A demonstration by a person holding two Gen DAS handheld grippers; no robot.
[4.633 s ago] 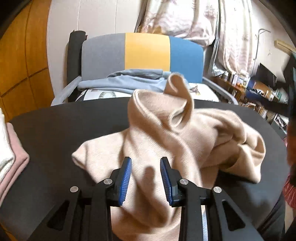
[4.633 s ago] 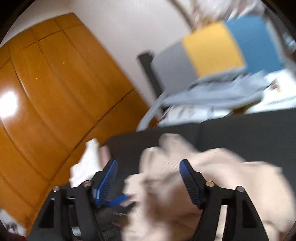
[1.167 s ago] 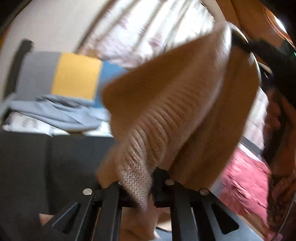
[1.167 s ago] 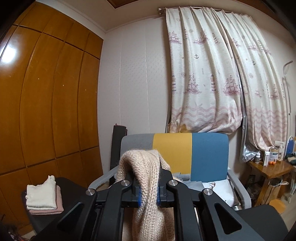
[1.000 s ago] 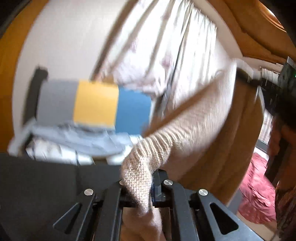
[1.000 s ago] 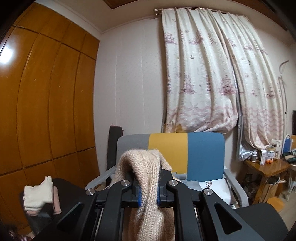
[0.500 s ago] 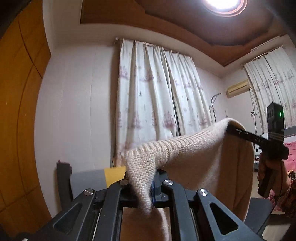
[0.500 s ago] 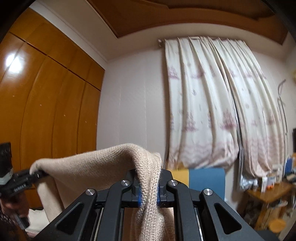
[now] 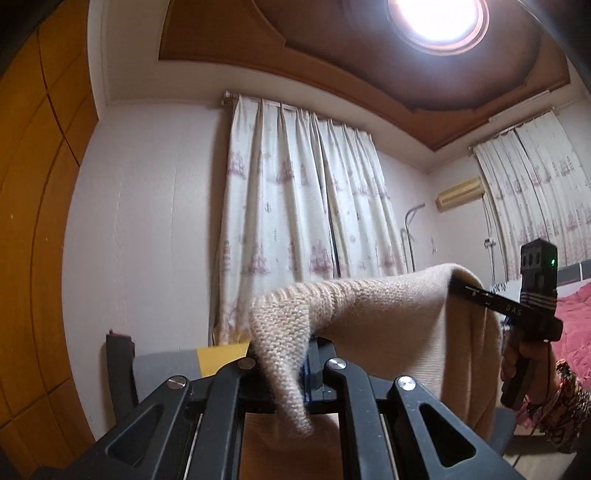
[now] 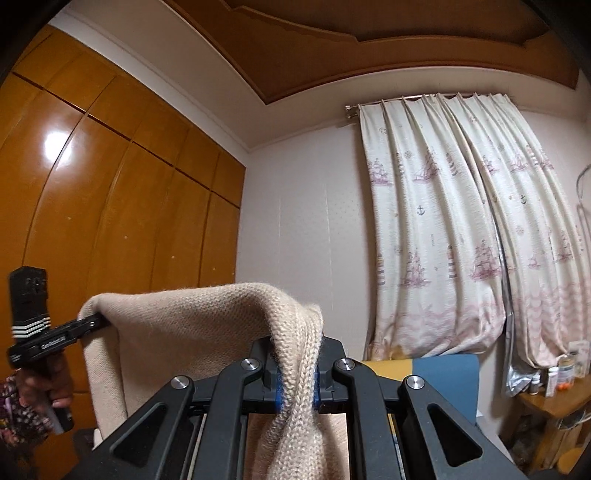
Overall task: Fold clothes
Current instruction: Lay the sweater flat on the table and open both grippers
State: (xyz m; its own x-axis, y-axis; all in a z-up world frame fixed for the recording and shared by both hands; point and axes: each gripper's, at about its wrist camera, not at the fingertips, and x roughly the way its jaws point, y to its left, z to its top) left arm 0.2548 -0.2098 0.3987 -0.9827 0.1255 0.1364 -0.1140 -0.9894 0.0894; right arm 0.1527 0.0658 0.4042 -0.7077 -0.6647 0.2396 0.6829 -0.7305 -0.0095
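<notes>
Hanging between both clamped tongs [image 9: 286,363] [image 10: 295,384]: beige sweater [image 9: 388,317].

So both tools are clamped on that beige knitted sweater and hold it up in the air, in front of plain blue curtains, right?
Not quite: the curtains are not plain blue but white with a pinkish ship print, as the right wrist view shows. The rest holds: the left tool and the right tool are both clamped on the beige knitted sweater, held up in the air.

A round ceiling lamp [image 9: 437,18] glows in a brown wooden ceiling [image 9: 295,48]. Ship-print curtains [image 10: 454,229] hang on pale walls [image 9: 147,221] beside orange wooden wardrobe doors [image 10: 110,203]. A grey, yellow and blue chair back [image 10: 439,376] stands below; a wall air conditioner [image 9: 460,192] sits high.
</notes>
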